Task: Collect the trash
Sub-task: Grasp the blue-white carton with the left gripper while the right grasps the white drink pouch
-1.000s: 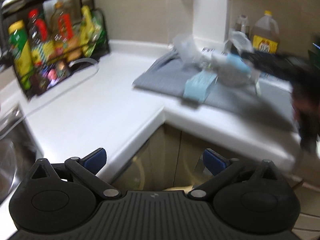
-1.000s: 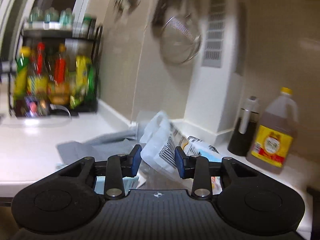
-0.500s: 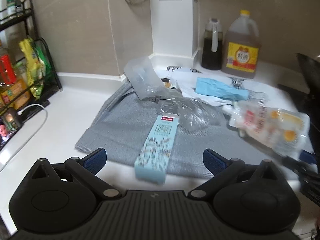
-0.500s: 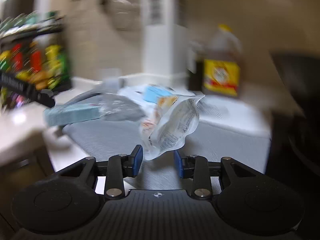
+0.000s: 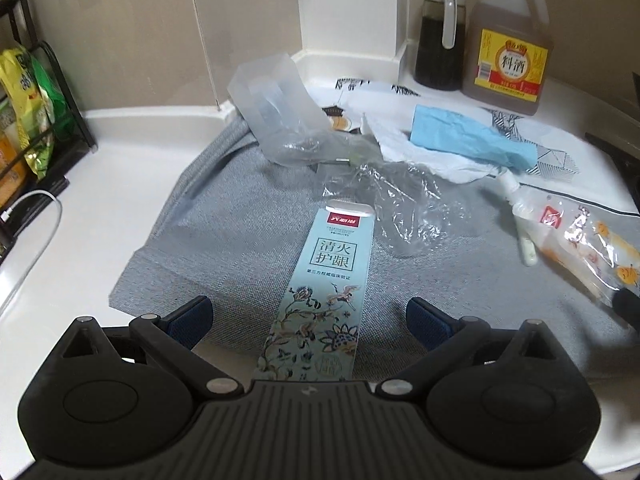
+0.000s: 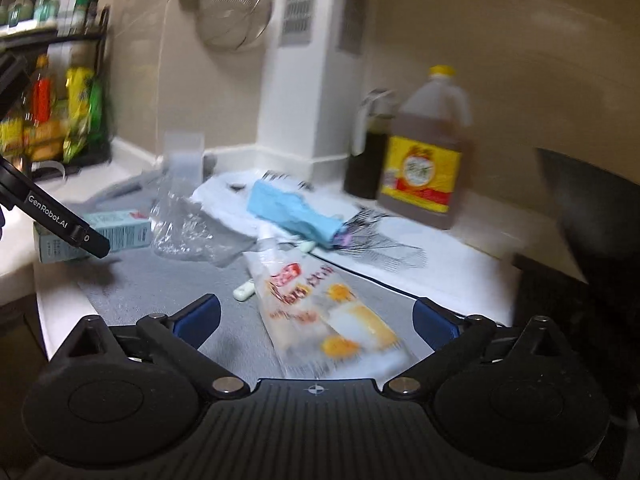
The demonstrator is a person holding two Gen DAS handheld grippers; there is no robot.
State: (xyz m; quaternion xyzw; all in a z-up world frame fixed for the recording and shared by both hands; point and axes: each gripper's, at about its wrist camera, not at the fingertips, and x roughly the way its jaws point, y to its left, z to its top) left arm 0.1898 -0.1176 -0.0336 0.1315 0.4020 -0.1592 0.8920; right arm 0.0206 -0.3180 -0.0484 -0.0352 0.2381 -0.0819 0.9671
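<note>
woven grey cloth [image 5: 248, 240] spread over a smooth white counter [image 5: 100, 184]. long pale-blue printed box [image 5: 320, 292] lying between the wide-open, empty left claw [image 5: 308, 316]. crinkled clear plastic [image 5: 396, 204] beyond, dark bottle [image 5: 438, 40] and amber jug [image 5: 508, 48] behind. glossy snack wrapper [image 6: 320, 304] loose between the right claw [image 6: 316, 320], just sprung wide.

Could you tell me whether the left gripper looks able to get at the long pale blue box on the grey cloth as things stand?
Probably yes: the left gripper is open, the pale blue box lies lengthwise between its fingers, and nothing covers it.
</note>
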